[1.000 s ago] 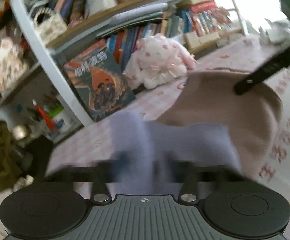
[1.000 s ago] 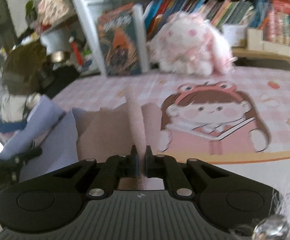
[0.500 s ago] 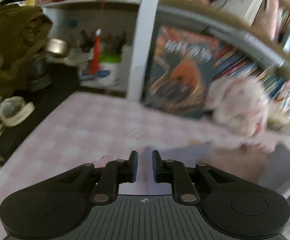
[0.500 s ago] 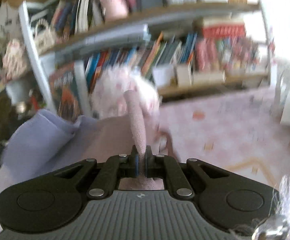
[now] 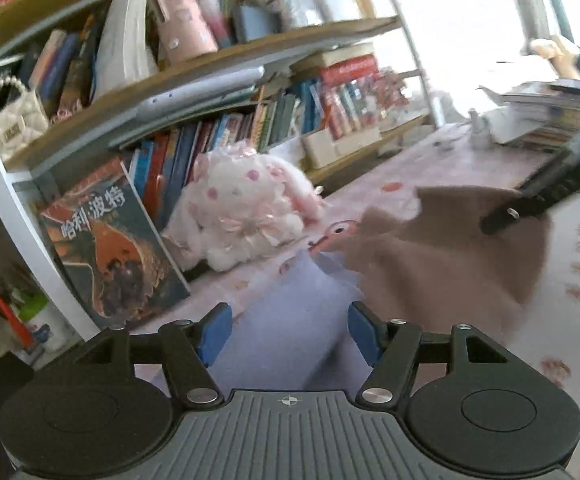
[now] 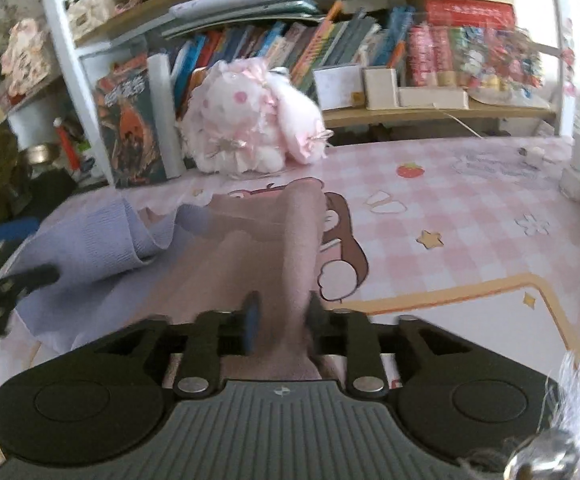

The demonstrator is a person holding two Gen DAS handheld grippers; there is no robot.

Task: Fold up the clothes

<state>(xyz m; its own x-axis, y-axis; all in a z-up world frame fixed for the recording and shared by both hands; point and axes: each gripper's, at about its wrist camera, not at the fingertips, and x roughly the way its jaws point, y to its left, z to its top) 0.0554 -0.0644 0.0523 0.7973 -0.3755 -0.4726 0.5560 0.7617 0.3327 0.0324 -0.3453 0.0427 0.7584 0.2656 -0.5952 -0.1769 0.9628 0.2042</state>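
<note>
A garment with a lavender part (image 5: 290,320) and a brown-pink part (image 5: 449,256) lies on the pink checked table (image 5: 569,320). My left gripper (image 5: 290,328) is open, its blue pads apart over the lavender cloth. My right gripper (image 6: 282,316) has its jaws apart around a raised fold of the brown-pink cloth (image 6: 297,248); the lavender part (image 6: 90,248) lies to its left. The right gripper also shows in the left wrist view (image 5: 529,204) above the brown cloth.
A pink-white plush toy (image 6: 250,128) and a standing book (image 5: 110,248) sit at the table's back edge under bookshelves (image 6: 329,40). A stack of books and papers (image 5: 541,116) lies far right. Cluttered items (image 6: 30,152) stand off the left edge.
Both grippers have opened: the left let go of the lavender cloth, the right's jaws parted around the brown-pink fold. The garment has come down onto the table.
</note>
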